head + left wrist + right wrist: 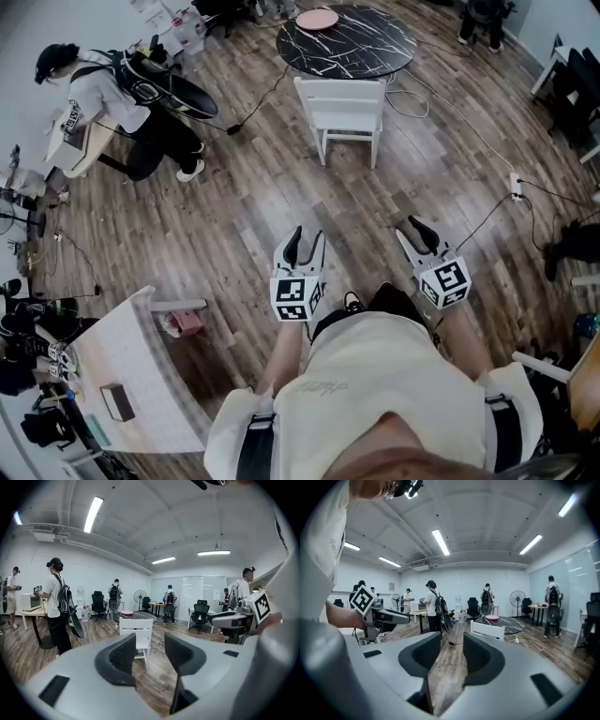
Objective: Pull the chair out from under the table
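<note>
A white wooden chair (340, 112) stands on the wood floor, its seat tucked under the edge of a round black marble table (345, 39) that bears a pink plate (316, 18). Both grippers hover in the air well short of the chair. My left gripper (305, 246) is open with nothing between its jaws, and my right gripper (417, 234) is open and empty too. In the left gripper view the chair (136, 632) shows far beyond the open gripper (150, 651). In the right gripper view the chair (487, 630) stands right of the open gripper (452, 651).
A person with a backpack (112, 94) stands at a small desk on the left. Cables (469, 122) and a power strip (515, 185) lie on the floor right of the chair. A white desk (131, 375) sits at the lower left, dark office chairs (577, 84) at the right.
</note>
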Available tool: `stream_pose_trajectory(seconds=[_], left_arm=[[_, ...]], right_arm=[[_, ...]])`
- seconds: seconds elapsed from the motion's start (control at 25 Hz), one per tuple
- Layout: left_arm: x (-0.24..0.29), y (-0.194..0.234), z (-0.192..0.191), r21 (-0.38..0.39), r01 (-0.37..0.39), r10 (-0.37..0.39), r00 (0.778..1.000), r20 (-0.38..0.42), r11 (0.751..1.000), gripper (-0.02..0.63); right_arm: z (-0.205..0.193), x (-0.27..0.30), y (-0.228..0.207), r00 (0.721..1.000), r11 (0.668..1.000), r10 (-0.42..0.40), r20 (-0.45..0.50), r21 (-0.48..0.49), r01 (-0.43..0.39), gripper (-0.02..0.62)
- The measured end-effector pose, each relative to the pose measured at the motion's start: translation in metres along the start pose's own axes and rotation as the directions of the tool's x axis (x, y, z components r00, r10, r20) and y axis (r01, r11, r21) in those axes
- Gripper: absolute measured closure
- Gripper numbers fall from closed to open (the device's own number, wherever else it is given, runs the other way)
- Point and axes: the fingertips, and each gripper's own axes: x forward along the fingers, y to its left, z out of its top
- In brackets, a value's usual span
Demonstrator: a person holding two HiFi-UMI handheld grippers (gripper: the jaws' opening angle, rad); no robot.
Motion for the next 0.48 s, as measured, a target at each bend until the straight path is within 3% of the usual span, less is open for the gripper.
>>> stream_pose_trajectory(seconds=[0.48], left_arm=[[0.036, -0.006, -0.017, -0.023, 0.071, -0.073, 0.995, -0.062, 0.997, 0.416]], right_arm=[[-0.021, 0.005, -0.015, 0.998, 0.999, -0.015, -0.064, 0.039, 0.017, 0.440]])
